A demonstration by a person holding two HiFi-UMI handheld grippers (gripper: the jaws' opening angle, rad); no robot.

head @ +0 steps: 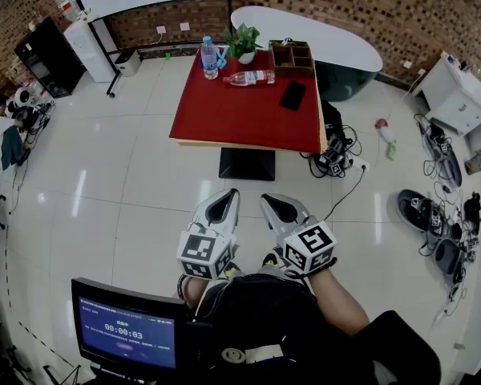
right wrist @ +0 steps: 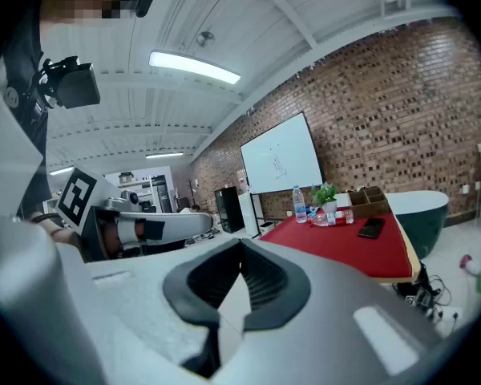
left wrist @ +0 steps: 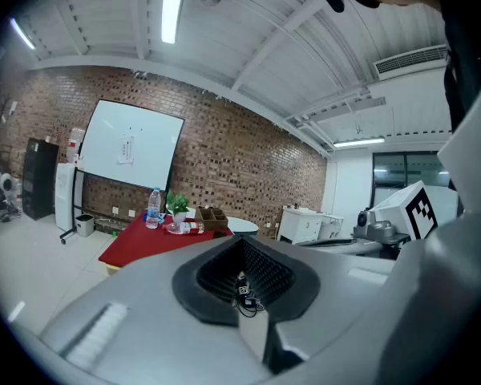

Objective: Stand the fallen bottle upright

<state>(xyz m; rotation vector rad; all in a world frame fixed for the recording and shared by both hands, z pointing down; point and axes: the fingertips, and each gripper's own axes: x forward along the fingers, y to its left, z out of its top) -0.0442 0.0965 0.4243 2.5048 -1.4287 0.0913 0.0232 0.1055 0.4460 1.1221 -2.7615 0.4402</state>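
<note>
The fallen clear bottle [head: 248, 77] with a red label lies on its side at the far end of the red table [head: 224, 119], beside an upright water bottle [head: 210, 57]. Both gripper views show it small and far off: fallen bottle [left wrist: 184, 228], fallen bottle [right wrist: 339, 217]. My left gripper [head: 222, 207] and right gripper [head: 279, 208] are held side by side over the floor, well short of the table. Both are shut with nothing in them, as the left gripper [left wrist: 244, 255] and right gripper [right wrist: 240, 263] show close up.
On the table also stand a potted plant [head: 244, 42], a wooden organiser [head: 292, 57] and a black phone [head: 293, 95]. A white oval table [head: 329, 42] lies behind. Cables and shoes [head: 433, 223] litter the floor at right. A monitor [head: 128, 331] stands at lower left.
</note>
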